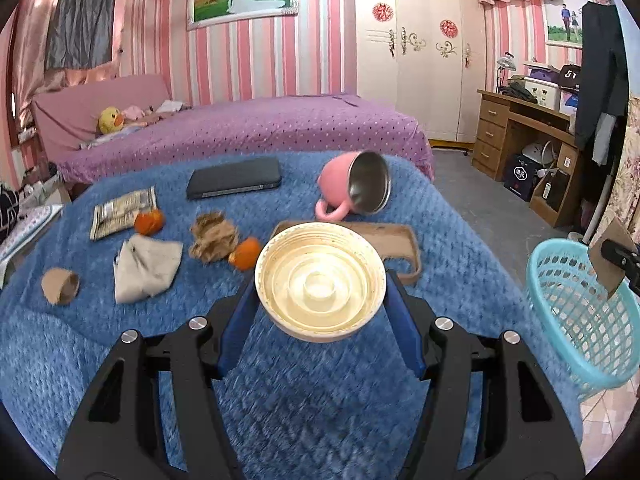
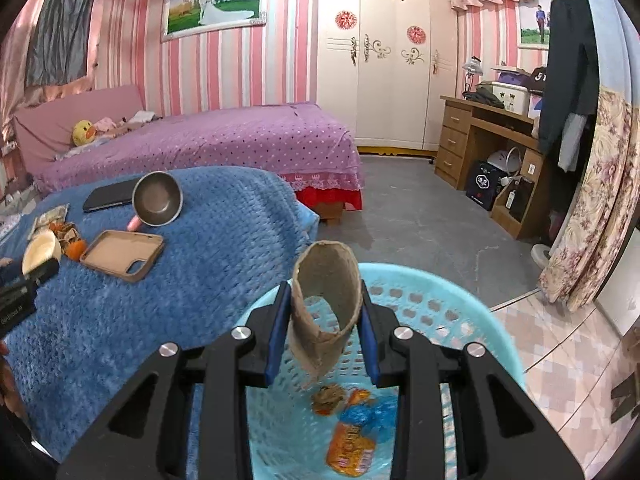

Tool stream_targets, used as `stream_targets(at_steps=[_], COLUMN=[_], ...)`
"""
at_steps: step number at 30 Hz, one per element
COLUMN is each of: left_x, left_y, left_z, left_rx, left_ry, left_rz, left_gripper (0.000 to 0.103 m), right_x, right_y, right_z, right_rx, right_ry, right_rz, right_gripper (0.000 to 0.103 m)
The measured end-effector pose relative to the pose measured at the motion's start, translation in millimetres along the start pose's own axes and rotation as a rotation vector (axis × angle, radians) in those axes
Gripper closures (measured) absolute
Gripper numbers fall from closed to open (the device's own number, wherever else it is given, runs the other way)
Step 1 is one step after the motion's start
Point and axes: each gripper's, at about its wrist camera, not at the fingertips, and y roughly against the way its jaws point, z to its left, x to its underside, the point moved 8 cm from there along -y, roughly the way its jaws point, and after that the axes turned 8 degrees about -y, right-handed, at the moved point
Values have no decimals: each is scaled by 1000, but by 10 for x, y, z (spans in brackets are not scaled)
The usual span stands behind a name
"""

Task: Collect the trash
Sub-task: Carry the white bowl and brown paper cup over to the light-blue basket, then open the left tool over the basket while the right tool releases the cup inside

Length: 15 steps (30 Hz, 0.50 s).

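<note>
Presently, on the blue blanket (image 1: 120, 332), from the left: a short cardboard tube (image 1: 60, 286) lying on its side; a crumpled beige cloth (image 1: 146, 268); behind it a printed snack wrapper (image 1: 122, 212) with a piece of orange peel (image 1: 149, 222) touching its near corner.

Next, a crumpled brown paper wad (image 1: 214, 236), and a second orange peel (image 1: 245, 253) just beside it.

Behind these, a dark phone (image 1: 234, 179) lying flat.

Centre: left gripper (image 1: 320, 320), blue pads clamped on either side of a cream plastic bowl (image 1: 320, 280), which is held clear of the blanket with its ribbed inside facing the camera.

Behind the bowl, a brown phone case (image 1: 396, 240), open side up, and a pink mug (image 1: 352, 188) tipped over, its steel inside showing.

Right, off the blanket's edge: a turquoise basket (image 2: 472, 312) of perforated plastic. Inside it lie an orange packet (image 2: 352, 448), blue crumpled wrap (image 2: 372, 414) and a small brown scrap (image 2: 328, 398).

Right gripper (image 2: 326, 332), above the basket, pinches a flattened cardboard roll (image 2: 324, 312), upright, its lower end hanging over the contents.
</note>
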Motion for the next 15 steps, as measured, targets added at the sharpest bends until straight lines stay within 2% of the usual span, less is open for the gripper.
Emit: stream_targets(at_steps=[6, 10, 15], left_x=[-249, -341, -305], left_y=[61, 122, 70], left_z=[-338, -641, -1141], left_rx=[34, 77, 162], left_ry=[-32, -66, -108], left_rz=[-28, -52, -34], left_gripper=[42, 42, 42], right_x=[-159, -56, 39], right_y=[-37, -104, -110], right_z=[-216, -418, -688], right_rx=[43, 59, 98], right_ry=[29, 7, 7], right_rz=[3, 20, 24], right_gripper=[71, 71, 71])
